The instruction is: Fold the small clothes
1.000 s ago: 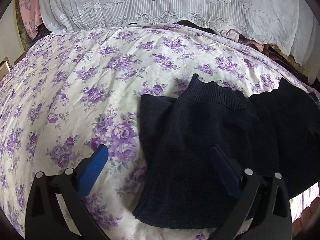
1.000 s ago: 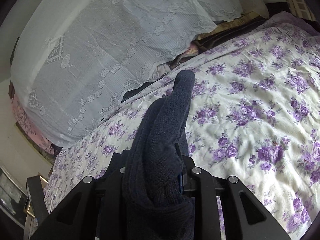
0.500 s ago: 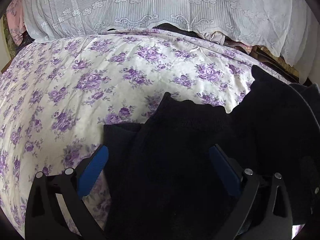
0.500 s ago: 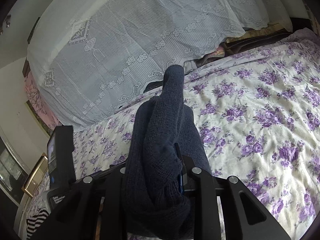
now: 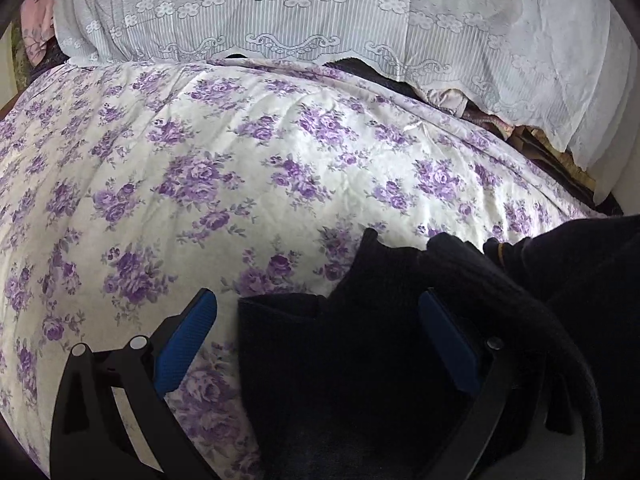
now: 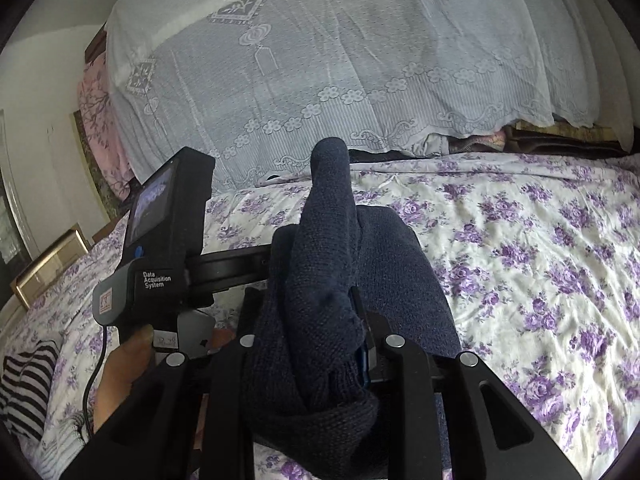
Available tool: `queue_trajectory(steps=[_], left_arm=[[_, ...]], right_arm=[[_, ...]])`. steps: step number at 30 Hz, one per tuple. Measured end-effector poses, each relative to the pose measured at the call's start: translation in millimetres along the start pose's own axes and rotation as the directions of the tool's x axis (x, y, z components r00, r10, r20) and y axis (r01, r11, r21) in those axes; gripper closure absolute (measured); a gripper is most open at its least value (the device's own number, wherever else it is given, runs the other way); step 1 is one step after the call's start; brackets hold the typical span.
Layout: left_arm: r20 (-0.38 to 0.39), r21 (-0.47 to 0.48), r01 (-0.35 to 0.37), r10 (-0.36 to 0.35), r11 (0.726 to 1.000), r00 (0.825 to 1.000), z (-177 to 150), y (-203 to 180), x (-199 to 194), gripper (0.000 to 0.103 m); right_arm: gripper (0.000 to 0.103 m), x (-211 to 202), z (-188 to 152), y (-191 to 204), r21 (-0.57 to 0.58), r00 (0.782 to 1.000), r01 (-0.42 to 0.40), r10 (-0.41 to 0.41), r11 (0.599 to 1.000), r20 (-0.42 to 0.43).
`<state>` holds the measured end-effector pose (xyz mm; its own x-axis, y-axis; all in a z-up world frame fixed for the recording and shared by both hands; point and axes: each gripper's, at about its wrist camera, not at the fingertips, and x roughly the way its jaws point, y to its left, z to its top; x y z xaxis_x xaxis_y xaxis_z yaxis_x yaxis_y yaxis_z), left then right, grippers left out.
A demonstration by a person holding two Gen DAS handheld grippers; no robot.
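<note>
Right wrist view: right gripper (image 6: 320, 354) pinches the bunched sweater (image 6: 320, 280) above the bed (image 6: 540, 240). Left gripper (image 5: 320, 336) spread wide over the sweater, pads not touching it.

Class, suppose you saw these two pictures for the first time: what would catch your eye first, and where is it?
The dark knitted garment stands out, bunched up and clamped in the right gripper at the middle. Behind it spreads the purple-flowered bedsheet, with a white lace cover draped across the back.
</note>
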<state>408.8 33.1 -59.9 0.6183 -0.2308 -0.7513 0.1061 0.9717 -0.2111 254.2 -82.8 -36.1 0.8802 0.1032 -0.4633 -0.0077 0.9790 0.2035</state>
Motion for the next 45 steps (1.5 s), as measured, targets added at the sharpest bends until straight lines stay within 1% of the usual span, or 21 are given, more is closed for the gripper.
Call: queue_trajectory(steps=[5,8,10,15,17,19,20,21,22,25,27,30,34,35,38,39,40,41,42,43,45], left_arm=[[0.023,-0.045,-0.024,0.025,0.999,0.999,9,23,-2,0.005],[0.019,-0.078,-0.03,0.032,0.997,0.999,13,40,2,0.005],[0.001,-0.078,-0.062,0.063,0.995,0.998,14,49,9,0.004],[-0.065,-0.105,-0.107,0.101,0.989,0.993,14,73,24,0.004],[-0.077,-0.137,-0.102,0.092,0.985,0.993,14,85,28,0.004],[-0.076,-0.161,-0.103,0.092,0.982,0.993,14,93,28,0.004],[-0.073,-0.163,-0.108,0.097,0.981,0.993,14,95,26,0.004],[-0.069,-0.158,-0.119,0.109,0.98,0.992,15,97,24,0.004],[-0.063,-0.149,-0.137,0.128,0.979,0.99,16,98,21,0.004],[-0.029,-0.14,-0.16,0.158,0.977,0.987,21,102,6,0.004],[-0.003,-0.137,-0.143,0.144,0.98,0.99,23,104,-8,0.004],[0.029,-0.122,-0.128,0.133,0.984,0.991,27,99,-25,0.004],[0.059,-0.065,-0.076,0.08,0.995,0.995,27,78,-44,0.004],[0.064,-0.045,-0.056,0.059,0.997,0.996,27,70,-48,0.004],[0.066,0.033,0.0,-0.003,0.999,0.998,22,41,-56,0.004],[0.059,0.065,0.01,-0.014,0.998,0.998,18,31,-55,0.004],[0.044,0.105,0.016,-0.021,0.994,0.999,14,19,-53,0.004],[0.025,0.147,0.016,-0.02,0.989,0.999,8,7,-49,0.004],[0.009,0.178,0.012,-0.014,0.984,1.0,2,0,-44,0.004],[-0.013,0.222,-0.003,0.006,0.975,1.0,-7,-9,-36,0.004],[-0.041,0.302,-0.075,0.091,0.95,0.995,-22,-20,-17,0.004]], right_arm=[[0.071,14,4,38,-0.133,1.0,0.014,-0.016,0.991,-0.017],[0.068,24,1,62,-0.236,0.999,0.035,-0.042,0.971,-0.025],[0.067,34,-5,74,-0.288,0.998,0.046,-0.059,0.957,-0.036],[0.064,61,-29,87,-0.335,0.989,0.017,-0.064,0.942,-0.132],[0.062,76,-43,92,-0.38,0.978,-0.002,-0.078,0.925,-0.194],[0.055,77,-51,99,-0.424,0.979,0.009,-0.094,0.906,-0.182],[0.051,77,-52,101,-0.43,0.978,-0.009,-0.082,0.903,-0.193],[0.042,77,-53,103,-0.434,0.975,-0.033,-0.066,0.9,-0.212],[0.037,76,-54,103,-0.439,0.973,-0.049,-0.057,0.897,-0.226],[0.026,71,-58,106,-0.461,0.967,-0.107,-0.015,0.881,-0.253],[0.026,64,-59,109,-0.468,0.964,-0.144,0.017,0.872,-0.265],[0.027,47,-50,104,-0.424,0.954,-0.218,0.099,0.879,-0.284],[0.027,6,-34,86,-0.395,0.954,-0.263,0.176,0.88,-0.242],[0.028,-6,-29,77,-0.388,0.954,-0.272,0.194,0.881,-0.227],[0.047,-34,-10,47,-0.341,0.963,-0.257,0.211,0.904,-0.169],[0.057,-36,0,29,-0.305,0.968,-0.243,0.207,0.921,-0.146],[0.073,-39,7,14,-0.264,0.975,-0.215,0.19,0.94,-0.12],[0.08,-39,11,2,-0.221,0.982,-0.18,0.161,0.958,-0.102],[0.087,-35,14,-9,-0.169,0.986,-0.15,0.134,0.974,-0.103],[0.087,-30,12,-13,-0.137,0.985,-0.142,0.127,0.98,-0.117],[0.088,-14,1,-13,-0.137,0.979,-0.147,0.124,0.98,-0.164]])
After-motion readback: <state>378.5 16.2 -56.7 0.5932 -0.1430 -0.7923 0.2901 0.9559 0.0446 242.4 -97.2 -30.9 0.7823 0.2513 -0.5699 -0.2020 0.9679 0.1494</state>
